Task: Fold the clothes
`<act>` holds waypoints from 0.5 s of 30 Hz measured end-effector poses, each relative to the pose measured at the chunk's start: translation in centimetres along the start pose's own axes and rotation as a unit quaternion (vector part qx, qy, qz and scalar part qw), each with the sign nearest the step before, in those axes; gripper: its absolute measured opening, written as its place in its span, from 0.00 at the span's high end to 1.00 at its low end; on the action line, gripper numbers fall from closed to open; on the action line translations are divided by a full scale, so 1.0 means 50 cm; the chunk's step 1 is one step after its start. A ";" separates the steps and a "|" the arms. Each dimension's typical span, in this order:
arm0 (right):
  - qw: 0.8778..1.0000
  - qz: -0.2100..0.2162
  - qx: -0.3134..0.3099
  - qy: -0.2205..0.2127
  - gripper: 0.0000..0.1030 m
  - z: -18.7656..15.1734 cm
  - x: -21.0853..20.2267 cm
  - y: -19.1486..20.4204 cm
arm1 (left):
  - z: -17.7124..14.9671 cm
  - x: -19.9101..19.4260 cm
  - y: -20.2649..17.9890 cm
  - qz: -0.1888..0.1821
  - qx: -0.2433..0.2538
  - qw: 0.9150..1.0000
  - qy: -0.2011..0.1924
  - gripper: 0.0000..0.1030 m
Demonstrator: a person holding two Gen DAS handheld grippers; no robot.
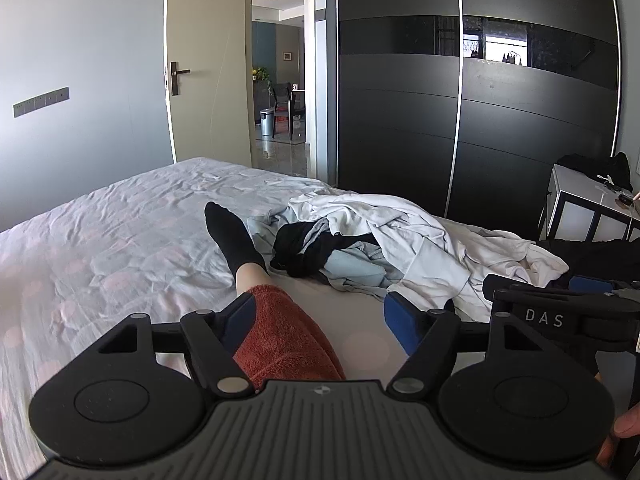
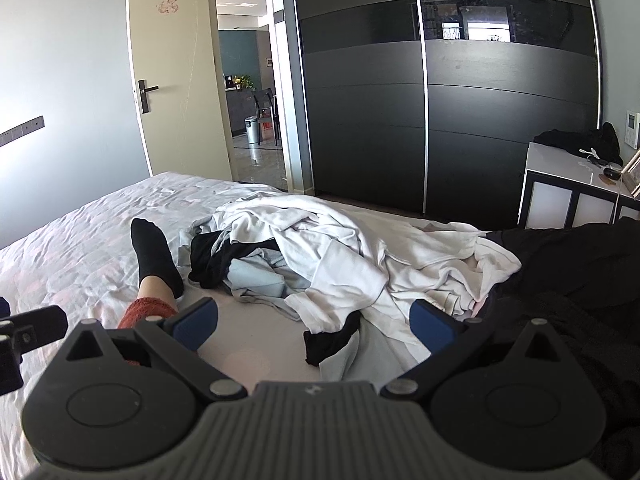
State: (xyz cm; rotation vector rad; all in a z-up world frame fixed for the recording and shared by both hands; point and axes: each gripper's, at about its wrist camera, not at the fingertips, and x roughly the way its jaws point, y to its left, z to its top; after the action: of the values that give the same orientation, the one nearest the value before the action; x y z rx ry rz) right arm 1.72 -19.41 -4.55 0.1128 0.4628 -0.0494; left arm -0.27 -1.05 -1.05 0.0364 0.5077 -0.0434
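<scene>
A heap of clothes [image 1: 384,236] lies on the bed: white garments, pale blue pieces and a black one [image 1: 298,248]. The same heap [image 2: 320,248] fills the middle of the right wrist view, with a black scrap [image 2: 328,342] at its near edge. My left gripper [image 1: 322,316] hovers open short of the heap, over a person's leg in a rust-red trouser cuff [image 1: 280,332] and black sock [image 1: 232,232]. My right gripper [image 2: 316,316] stands wide open just before the heap's near edge, nothing between its pads.
The bed sheet [image 1: 100,260] stretches wrinkled to the left. A dark wardrobe [image 2: 440,100] stands behind the bed, an open door [image 2: 176,80] to its left. A white cabinet [image 2: 568,196] with dark items is at right. Dark fabric [image 2: 580,272] covers the right foreground.
</scene>
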 end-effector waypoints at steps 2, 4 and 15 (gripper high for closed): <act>1.000 0.000 -0.001 0.000 0.00 -0.001 0.000 0.001 | -0.001 0.001 0.000 0.001 0.001 1.000 0.001 0.19; 1.000 0.000 -0.001 0.000 0.00 0.000 0.000 0.002 | -0.001 0.001 -0.001 0.003 0.002 1.000 0.002 0.19; 1.000 0.001 -0.006 0.003 0.00 -0.003 0.000 0.002 | -0.004 0.008 -0.001 -0.005 0.000 1.000 0.013 0.19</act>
State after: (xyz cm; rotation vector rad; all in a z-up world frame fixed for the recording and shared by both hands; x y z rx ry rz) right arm 1.67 -19.31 -4.68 0.1020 0.4689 -0.0451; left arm -0.01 -1.08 -1.41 0.0344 0.5343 -0.0519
